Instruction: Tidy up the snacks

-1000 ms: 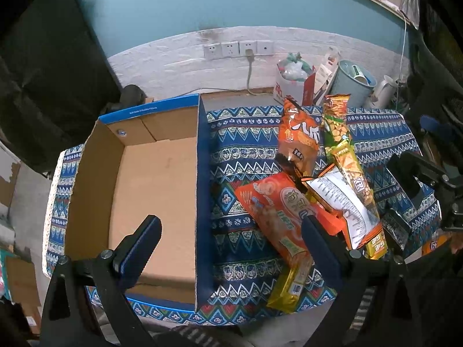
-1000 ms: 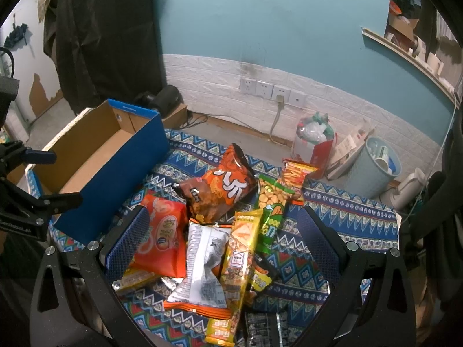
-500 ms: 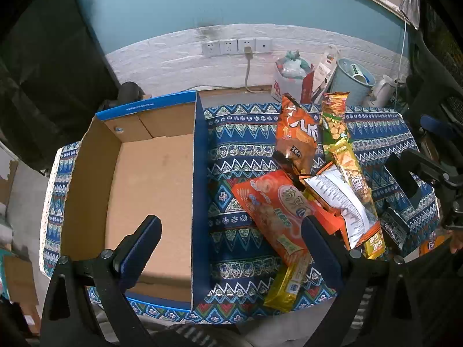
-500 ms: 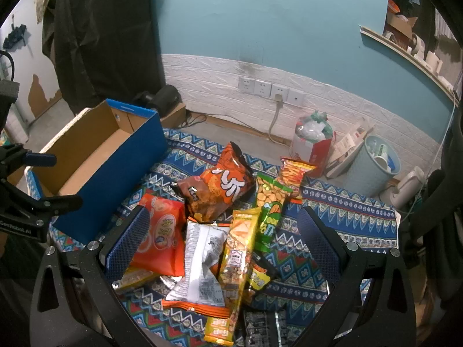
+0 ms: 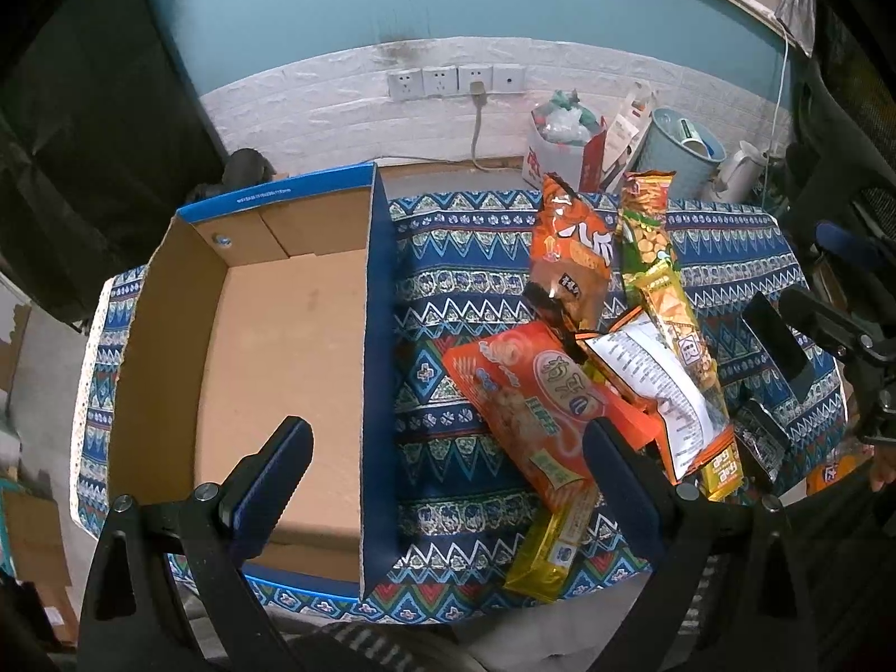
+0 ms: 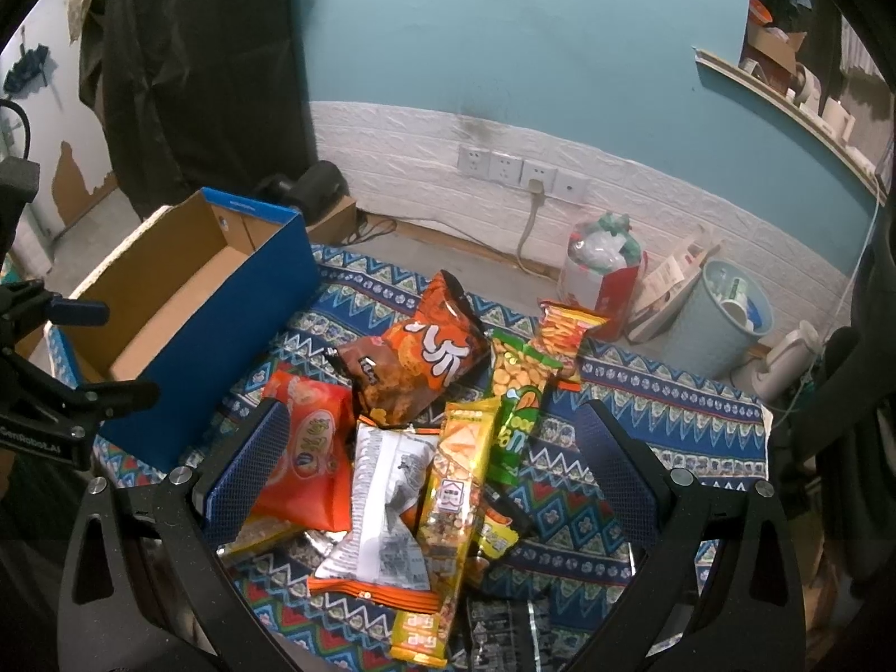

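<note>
An empty blue cardboard box lies open on the patterned cloth at the left. A pile of snack bags lies to its right: an orange bag, a brown-orange chip bag, a white-backed bag, a long yellow bag and a green nut bag. My left gripper is open and empty above the box's right wall. My right gripper is open and empty above the pile.
A wall with power sockets stands behind the table. A filled plastic bag, a pale blue bin and a white kettle sit on the floor beyond the far edge. A dark coat hangs at left.
Both grippers have shifted only slightly; the view has drifted a little. Nothing was picked up or moved.
</note>
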`<state>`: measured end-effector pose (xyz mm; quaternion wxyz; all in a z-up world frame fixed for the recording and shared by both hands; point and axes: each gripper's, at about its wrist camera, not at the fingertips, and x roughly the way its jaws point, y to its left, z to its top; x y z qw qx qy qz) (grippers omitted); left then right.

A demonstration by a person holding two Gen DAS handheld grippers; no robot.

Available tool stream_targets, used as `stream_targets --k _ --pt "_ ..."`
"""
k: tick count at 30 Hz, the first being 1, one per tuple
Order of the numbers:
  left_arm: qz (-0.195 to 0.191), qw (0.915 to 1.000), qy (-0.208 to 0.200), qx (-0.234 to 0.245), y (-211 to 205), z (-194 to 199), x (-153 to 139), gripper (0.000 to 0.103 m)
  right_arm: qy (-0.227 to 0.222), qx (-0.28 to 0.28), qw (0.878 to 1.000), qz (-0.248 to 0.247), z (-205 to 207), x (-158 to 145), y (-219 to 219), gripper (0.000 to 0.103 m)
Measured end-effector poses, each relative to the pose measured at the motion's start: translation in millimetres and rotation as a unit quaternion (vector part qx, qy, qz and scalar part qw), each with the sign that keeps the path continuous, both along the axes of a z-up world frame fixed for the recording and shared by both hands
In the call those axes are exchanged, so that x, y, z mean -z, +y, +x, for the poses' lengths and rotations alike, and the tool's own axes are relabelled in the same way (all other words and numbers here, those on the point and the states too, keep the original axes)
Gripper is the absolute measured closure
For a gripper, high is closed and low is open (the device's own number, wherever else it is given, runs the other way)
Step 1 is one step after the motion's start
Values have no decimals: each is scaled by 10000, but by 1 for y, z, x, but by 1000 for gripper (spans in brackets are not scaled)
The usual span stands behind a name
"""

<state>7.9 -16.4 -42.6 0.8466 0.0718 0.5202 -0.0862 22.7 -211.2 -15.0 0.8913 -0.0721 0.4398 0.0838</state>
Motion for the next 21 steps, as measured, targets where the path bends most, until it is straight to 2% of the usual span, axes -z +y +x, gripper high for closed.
stream_targets --k 21 --pt "-19 9999 118 12 -10 2 4 5 32 113 9999 -16 -2 0 -9 3"
